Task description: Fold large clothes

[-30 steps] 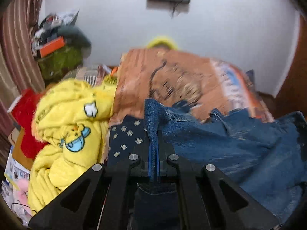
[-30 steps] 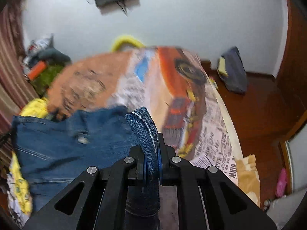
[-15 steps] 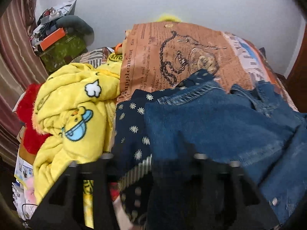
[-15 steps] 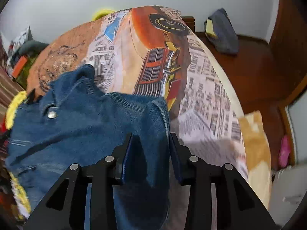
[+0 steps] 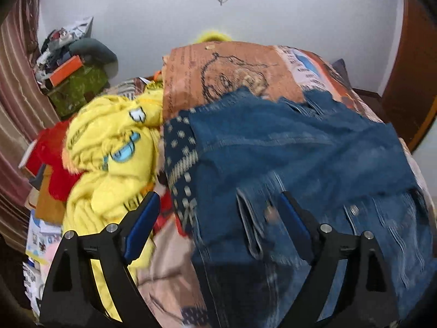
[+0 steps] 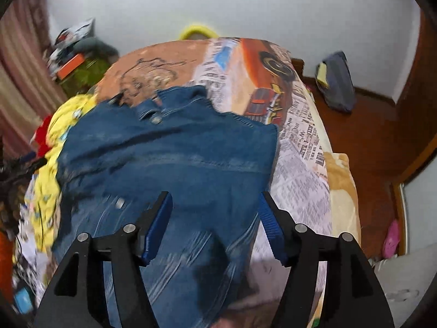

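A blue denim jacket (image 5: 286,153) lies spread on the bed, collar toward the far wall; it also shows in the right wrist view (image 6: 169,150). My left gripper (image 5: 218,213) is open wide and empty, hovering above the jacket's near left part. My right gripper (image 6: 214,216) is open wide and empty above the jacket's near right edge. Neither gripper touches the cloth. The near part of the jacket is blurred.
The bed has a newspaper-print cover (image 6: 297,142). A yellow cartoon blanket (image 5: 114,147) is heaped at the left, with a dark dotted cloth (image 5: 177,142) under the jacket's left edge. Clutter (image 5: 73,76) stands at the back left. Wooden floor (image 6: 368,136) lies right.
Both grippers were shut on the jacket's edges one second ago. They let go, opened wide and pulled back. The jacket dropped flat onto the bed.
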`<state>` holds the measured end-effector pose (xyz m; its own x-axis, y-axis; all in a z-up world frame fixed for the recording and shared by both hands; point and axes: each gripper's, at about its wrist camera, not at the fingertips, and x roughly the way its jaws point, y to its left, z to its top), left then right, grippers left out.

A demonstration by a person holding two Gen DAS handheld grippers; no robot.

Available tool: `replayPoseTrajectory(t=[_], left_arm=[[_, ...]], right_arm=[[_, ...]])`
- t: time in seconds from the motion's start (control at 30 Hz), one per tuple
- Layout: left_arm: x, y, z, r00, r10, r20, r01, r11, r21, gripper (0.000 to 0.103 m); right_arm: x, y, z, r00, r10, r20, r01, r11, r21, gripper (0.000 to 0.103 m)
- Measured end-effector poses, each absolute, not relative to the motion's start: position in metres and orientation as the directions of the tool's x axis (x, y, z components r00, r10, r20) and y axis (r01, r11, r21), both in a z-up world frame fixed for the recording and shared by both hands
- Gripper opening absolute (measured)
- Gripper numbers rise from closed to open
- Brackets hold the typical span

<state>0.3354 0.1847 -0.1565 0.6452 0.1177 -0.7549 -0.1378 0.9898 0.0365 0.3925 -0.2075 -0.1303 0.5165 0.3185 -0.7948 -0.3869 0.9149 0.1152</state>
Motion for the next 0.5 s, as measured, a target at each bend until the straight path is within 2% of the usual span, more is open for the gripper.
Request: replayPoseTrajectory(t=[0.2, 0.5], left_arm=[[0.3, 0.183, -0.182, 0.601, 0.07, -0.796, -0.125, 0.992, -0.008, 0.088], [0.261, 0.197, -0.253, 0.473, -0.009, -0.881, -0.172, 0.98, -0.102, 0.088]], right_arm=[[0.353, -0.205, -0.153, 0.48, 0.317, -0.818, -0.398, 0.91, 0.119, 0.062], [0.321, -0.228, -0.218, 0.357, 0.338, -0.871, -0.27, 0.93, 0.25, 0.062]])
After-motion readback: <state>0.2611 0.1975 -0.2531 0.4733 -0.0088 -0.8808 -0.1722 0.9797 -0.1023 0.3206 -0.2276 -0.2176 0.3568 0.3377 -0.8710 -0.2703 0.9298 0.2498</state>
